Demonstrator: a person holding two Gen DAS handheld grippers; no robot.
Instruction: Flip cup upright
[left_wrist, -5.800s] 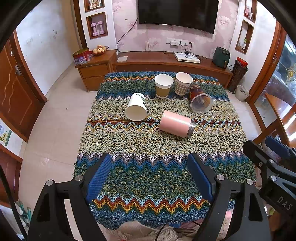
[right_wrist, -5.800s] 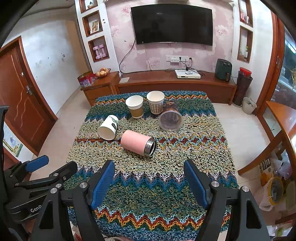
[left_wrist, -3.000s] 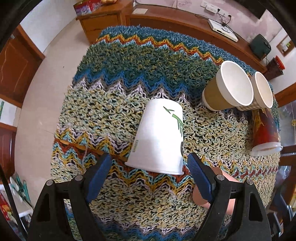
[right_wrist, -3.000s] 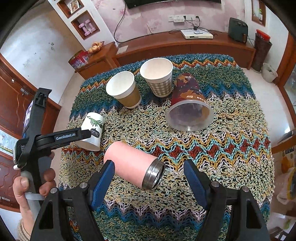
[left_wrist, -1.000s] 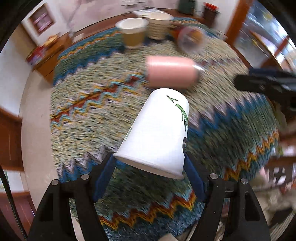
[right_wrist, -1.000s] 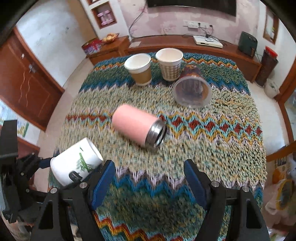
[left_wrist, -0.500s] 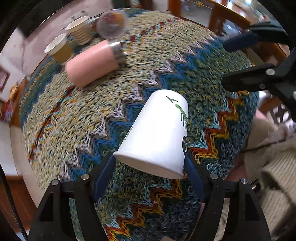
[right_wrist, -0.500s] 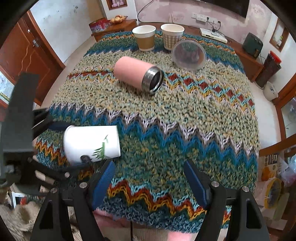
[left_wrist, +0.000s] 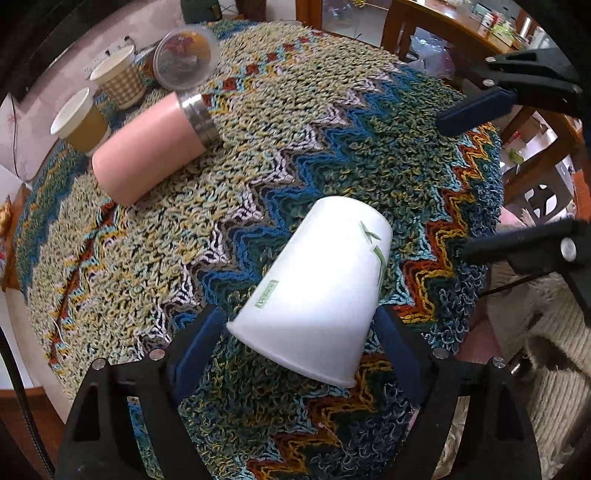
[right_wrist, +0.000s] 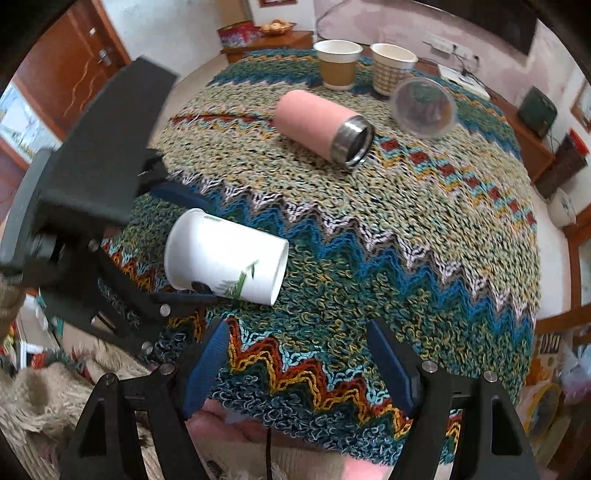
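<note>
Left wrist: hand-held gripper (left_wrist: 299, 332) around cup (left_wrist: 317, 288)

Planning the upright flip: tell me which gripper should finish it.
Left. The left gripper is already shut on the white cup, held on its side above the cloth. The right gripper is open and empty.

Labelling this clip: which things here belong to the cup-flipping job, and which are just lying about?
In the job:
white paper cup, on its side
left gripper, shut on it

Lying about:
pink tumbler
brown cup
checked cup
clear-lidded cup
right gripper, open
</note>
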